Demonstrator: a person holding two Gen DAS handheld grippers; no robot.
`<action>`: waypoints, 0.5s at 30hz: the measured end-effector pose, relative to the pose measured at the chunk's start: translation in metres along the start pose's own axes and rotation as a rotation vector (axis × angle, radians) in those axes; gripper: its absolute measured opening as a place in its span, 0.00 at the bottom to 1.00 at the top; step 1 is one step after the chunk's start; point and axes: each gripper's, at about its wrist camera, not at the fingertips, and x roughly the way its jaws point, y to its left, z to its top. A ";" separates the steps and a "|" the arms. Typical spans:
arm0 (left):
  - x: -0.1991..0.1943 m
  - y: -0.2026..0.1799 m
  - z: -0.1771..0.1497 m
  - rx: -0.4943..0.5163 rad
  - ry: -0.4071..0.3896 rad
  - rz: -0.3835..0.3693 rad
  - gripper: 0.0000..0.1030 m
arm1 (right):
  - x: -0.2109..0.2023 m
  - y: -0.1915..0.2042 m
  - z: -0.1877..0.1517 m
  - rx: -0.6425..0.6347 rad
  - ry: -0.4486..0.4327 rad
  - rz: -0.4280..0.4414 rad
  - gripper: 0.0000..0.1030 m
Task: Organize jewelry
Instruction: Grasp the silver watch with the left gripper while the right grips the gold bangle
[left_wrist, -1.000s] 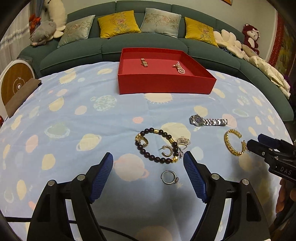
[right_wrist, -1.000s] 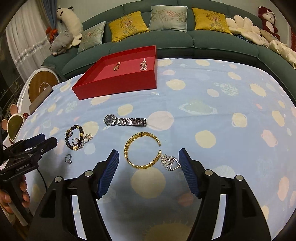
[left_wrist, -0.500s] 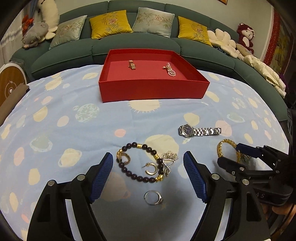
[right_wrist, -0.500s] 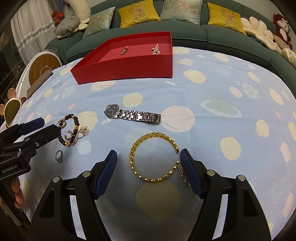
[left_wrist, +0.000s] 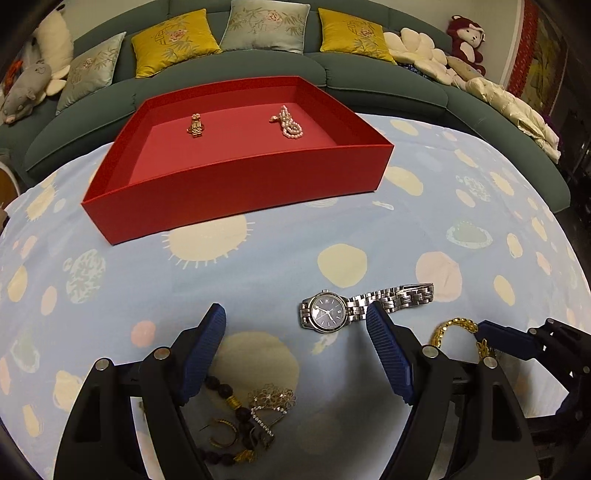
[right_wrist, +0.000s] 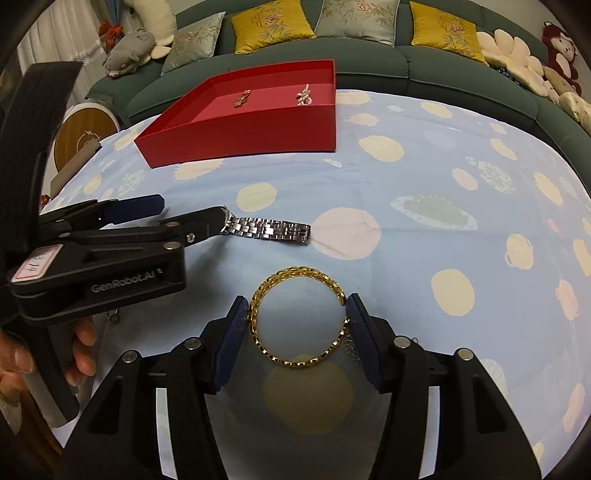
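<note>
A silver watch lies on the planet-print cloth between the fingers of my open left gripper, close to its right finger. From the right wrist view the left gripper hides the watch face and only the band shows. A gold bangle lies flat between the pads of my right gripper. Those jaws are closing and the pads stand right at the bangle's sides. The red tray further back holds a gold piece and a pearl piece.
A dark bead bracelet, a gold hoop and a sparkly brooch lie under the left gripper. A small silver chain piece sits by the right pad. A hand holds the left gripper. A green sofa curves behind the table.
My left gripper has moved from over the bead bracelet and ring across to the watch. My right gripper has come down around the gold bangle and its jaws have narrowed.
</note>
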 end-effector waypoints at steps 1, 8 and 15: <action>0.003 -0.002 0.000 0.000 0.005 -0.006 0.73 | -0.001 -0.002 0.000 0.006 0.001 0.004 0.52; 0.004 -0.020 -0.003 0.055 -0.043 -0.013 0.48 | -0.006 -0.012 -0.003 0.024 0.005 0.007 0.52; -0.002 -0.023 -0.004 0.041 -0.045 -0.071 0.20 | -0.008 -0.014 -0.003 0.034 0.001 0.009 0.52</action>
